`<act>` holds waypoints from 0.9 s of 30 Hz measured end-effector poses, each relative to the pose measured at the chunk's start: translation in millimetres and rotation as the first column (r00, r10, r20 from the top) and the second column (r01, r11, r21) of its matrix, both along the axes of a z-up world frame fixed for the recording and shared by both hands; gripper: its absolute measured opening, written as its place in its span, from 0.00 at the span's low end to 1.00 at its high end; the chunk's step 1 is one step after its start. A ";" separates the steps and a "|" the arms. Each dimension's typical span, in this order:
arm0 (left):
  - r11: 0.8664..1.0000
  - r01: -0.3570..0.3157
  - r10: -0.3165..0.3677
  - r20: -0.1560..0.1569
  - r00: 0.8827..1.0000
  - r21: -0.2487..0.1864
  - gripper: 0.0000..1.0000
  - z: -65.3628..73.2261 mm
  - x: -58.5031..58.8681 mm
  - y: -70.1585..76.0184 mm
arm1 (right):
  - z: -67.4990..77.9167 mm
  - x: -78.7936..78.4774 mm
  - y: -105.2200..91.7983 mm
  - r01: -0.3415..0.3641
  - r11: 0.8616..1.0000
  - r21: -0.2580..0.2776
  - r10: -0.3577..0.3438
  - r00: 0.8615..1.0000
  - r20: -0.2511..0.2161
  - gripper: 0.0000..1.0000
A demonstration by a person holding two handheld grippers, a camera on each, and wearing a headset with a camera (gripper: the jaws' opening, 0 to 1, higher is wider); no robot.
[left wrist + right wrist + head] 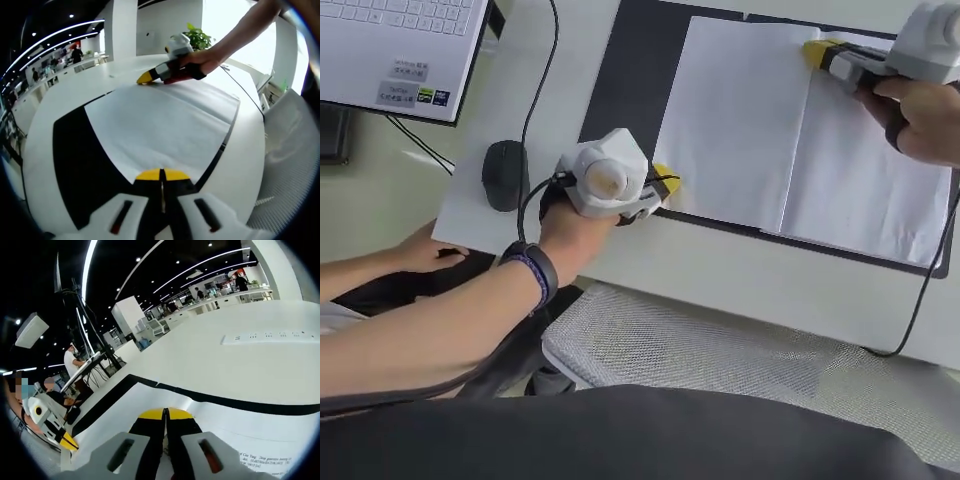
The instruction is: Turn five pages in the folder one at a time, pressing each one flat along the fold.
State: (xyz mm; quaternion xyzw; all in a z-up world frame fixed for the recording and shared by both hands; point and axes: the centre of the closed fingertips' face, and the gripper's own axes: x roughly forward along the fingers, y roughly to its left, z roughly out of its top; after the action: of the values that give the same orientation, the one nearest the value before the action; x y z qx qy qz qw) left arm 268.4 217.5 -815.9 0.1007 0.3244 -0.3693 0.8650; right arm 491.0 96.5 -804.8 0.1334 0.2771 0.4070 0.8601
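Black folder (630,90) of white pages (740,120) lies open on the white bench (740,280), with the left hand-held gripper (667,181) pressed together at the left page's near corner and the right hand-held gripper (817,52) likewise closed, touching the fold's far end.

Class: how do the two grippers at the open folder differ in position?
The left gripper sits at the left page's near corner; the right gripper by the fold at the far edge. In the head view, left gripper points rightward, right gripper leftward. Both are shut.
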 end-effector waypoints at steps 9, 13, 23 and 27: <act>1.000 -0.004 0.004 -0.002 1.000 0.001 0.00 -0.2 -0.5 -0.1 | 3.8 10.9 1.2 0.039 0.999 0.009 -0.039 0.999 0.002 0.00; 1.000 -0.003 0.003 -0.001 1.000 0.001 0.00 -0.5 -0.4 0.2 | 2.5 -1.0 3.4 -0.007 1.000 0.006 0.007 1.000 -0.006 0.00; 1.000 -0.007 0.007 -0.003 1.000 -0.008 0.00 0.6 -1.2 -0.3 | 4.1 -44.6 8.4 -0.119 0.993 0.014 0.119 0.993 -0.010 0.00; 1.000 -0.006 0.006 -0.001 1.000 -0.011 0.00 0.4 -1.1 -0.2 | 6.4 -80.4 14.1 -0.179 0.984 0.018 0.179 0.984 -0.009 0.00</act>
State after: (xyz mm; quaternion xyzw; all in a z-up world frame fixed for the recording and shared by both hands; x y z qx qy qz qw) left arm 267.3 217.3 -815.6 0.0947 0.3233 -0.3684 0.8665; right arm 410.6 110.6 -798.4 0.1174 0.2892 0.4843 0.8173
